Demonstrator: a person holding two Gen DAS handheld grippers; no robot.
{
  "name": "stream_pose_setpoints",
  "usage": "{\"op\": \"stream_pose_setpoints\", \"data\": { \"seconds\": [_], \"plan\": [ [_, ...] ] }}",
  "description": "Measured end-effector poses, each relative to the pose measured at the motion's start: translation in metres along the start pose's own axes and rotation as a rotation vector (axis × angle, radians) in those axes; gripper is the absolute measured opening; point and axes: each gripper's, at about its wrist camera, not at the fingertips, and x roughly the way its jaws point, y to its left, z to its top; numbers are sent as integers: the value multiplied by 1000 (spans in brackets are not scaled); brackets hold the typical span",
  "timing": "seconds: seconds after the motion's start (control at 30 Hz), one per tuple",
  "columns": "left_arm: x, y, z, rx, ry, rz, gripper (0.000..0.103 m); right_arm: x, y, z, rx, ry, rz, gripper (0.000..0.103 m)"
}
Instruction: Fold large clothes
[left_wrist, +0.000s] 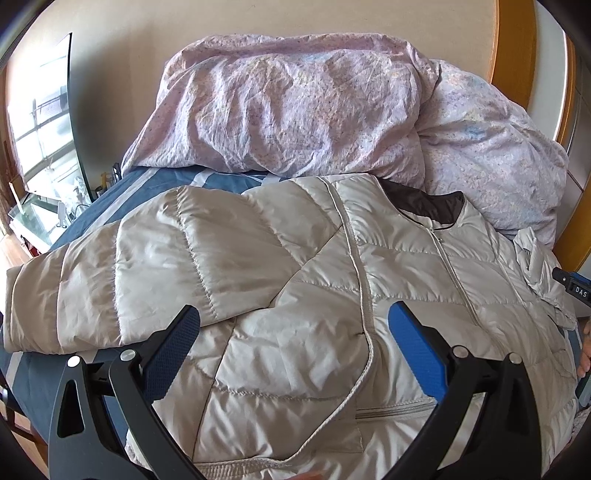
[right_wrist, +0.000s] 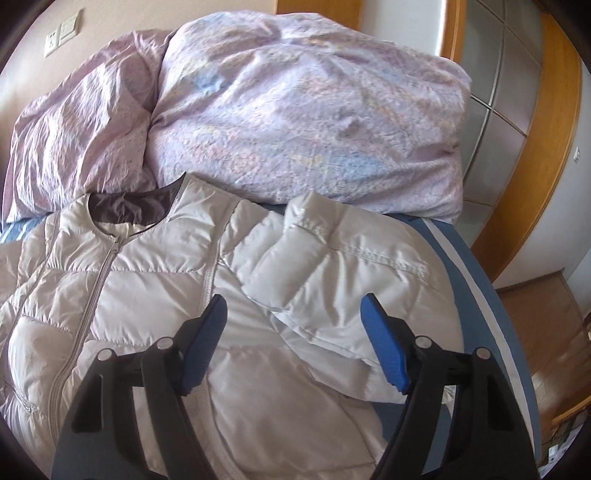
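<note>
A bed with a blue striped sheet (right_wrist: 469, 273) is carrying the work, a lilac duvet (right_wrist: 303, 122) heaped along its head edge. The left gripper (left_wrist: 295, 354) and right gripper (right_wrist: 295, 347) are hovering with jaws apart, gripping nothing. Beneath them the pale quilted jacket (left_wrist: 406, 280) is lying zipped and face up; its 2 sleeves (left_wrist: 110, 273) (right_wrist: 351, 269) are lying partly over the body, so I judge the body folds are remaining.

A home bedroom is shown. A bed with a blue, white-striped sheet (right_wrist: 458, 266) is seen, and a crumpled pink floral duvet (left_wrist: 295, 107) is heaped at its far end. Wall sockets (right_wrist: 61, 35) are seen far left, a wood-framed glazed door (right_wrist: 517, 122) at the right, and wooden flooring (right_wrist: 546, 332) beside it.
</note>
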Motion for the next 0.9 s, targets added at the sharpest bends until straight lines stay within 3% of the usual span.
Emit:
{"op": "stream_pose_setpoints", "data": {
  "seconds": [0.27, 0.4, 0.5, 0.57, 0.73, 0.9],
  "plan": [
    [-3, 7, 1, -9, -8, -6, 102, 36, 34, 5, -99, 77, -33, 62],
    [-4, 16, 3, -29, -9, -11, 102, 52, 41, 5, -118, 101, -96, 59],
    [-4, 21, 5, -40, -8, -7, 102, 65, 44, 4, -128, 129, -149, 51],
    [-3, 24, 5, -47, -7, -7, 102, 71, 43, 4, -121, 146, -170, 41],
    [-1, 25, 6, -45, -2, -14, 102, 71, 36, 7, -62, 141, -135, 22],
    [-2, 26, 7, -57, 4, -55, 102, 46, 28, 17, 30, 76, -40, 18]
  ]
}}
